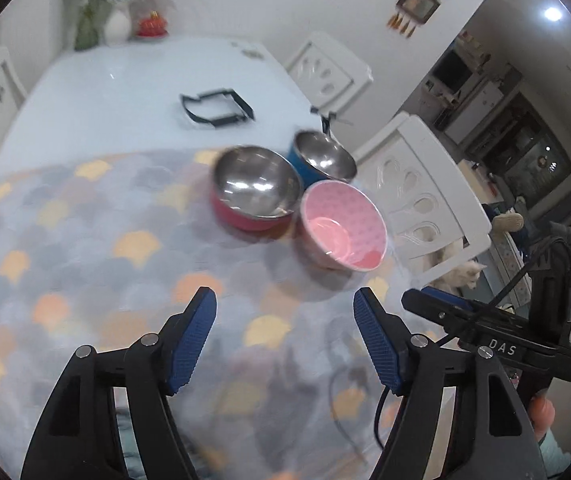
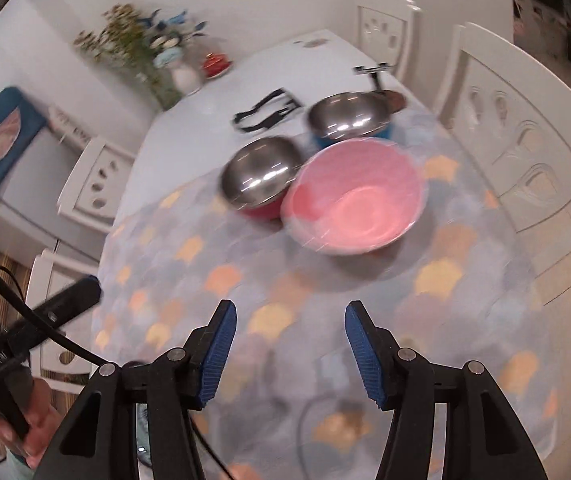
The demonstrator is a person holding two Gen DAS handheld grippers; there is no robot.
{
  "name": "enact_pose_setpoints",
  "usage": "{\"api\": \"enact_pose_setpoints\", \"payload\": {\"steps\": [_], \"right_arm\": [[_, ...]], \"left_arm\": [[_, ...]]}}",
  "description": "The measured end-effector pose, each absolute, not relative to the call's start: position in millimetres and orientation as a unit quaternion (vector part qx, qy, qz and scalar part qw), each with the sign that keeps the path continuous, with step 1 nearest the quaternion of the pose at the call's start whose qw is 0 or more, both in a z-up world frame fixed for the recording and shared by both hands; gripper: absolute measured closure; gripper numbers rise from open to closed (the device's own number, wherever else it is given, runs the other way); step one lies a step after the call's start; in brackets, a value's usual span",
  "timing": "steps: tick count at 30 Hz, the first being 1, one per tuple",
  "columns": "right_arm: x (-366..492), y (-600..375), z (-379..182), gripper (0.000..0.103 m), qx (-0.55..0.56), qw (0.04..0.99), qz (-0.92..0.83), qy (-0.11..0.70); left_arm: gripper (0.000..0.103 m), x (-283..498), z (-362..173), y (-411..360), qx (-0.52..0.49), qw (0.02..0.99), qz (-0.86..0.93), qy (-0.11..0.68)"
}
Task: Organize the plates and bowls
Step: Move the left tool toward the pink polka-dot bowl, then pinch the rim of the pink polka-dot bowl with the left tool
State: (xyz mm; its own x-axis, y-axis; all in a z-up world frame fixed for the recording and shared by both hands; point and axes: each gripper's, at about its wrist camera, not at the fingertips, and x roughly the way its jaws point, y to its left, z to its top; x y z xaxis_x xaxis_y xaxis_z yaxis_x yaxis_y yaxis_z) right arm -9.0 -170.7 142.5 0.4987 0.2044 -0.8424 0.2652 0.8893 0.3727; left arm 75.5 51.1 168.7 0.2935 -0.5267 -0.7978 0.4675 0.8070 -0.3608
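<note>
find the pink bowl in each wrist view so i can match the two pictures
Left wrist view: the pink bowl sits right of centre, nearest the camera of the three bowls, at the table's right edge by a white chair.
Right wrist view: the pink bowl is just right of centre and looks the largest.
Shared landmark: the steel bowl with the red outside sits immediately left of it in both views.

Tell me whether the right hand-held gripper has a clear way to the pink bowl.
Probably yes. The right hand-held gripper is open and empty, only patterned cloth lies before the pink bowl, and the red steel bowl sits to its side.
</note>
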Motion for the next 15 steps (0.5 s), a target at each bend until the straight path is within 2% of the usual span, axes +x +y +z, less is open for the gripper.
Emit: {"api": "enact_pose_setpoints", "payload": {"steps": [6,8,10,15], "right_arm": [[23.3,-225.8,110.0,0.047,0.23,0.821,-0.003,0.523],[35.3,-237.8,98.2,0.047,0.226,0.817,0.004,0.53],[47.3,-249.8,86.7,0.047,0.226,0.811,0.016,0.539],[71.6,-261.9,63.1,0.047,0.212,0.802,0.043,0.557]], "left_arm": [[0.036,91.6,133.9,-13.8,-0.054,0.798,-0.273,0.534],[0.048,97.9,118.8,-23.6,-0.07,0.796,-0.253,0.546],[0.054,101.7,107.6,-29.8,-0.085,0.792,-0.236,0.557],[0.058,106.4,88.7,-37.1,-0.114,0.792,-0.2,0.565]]}}
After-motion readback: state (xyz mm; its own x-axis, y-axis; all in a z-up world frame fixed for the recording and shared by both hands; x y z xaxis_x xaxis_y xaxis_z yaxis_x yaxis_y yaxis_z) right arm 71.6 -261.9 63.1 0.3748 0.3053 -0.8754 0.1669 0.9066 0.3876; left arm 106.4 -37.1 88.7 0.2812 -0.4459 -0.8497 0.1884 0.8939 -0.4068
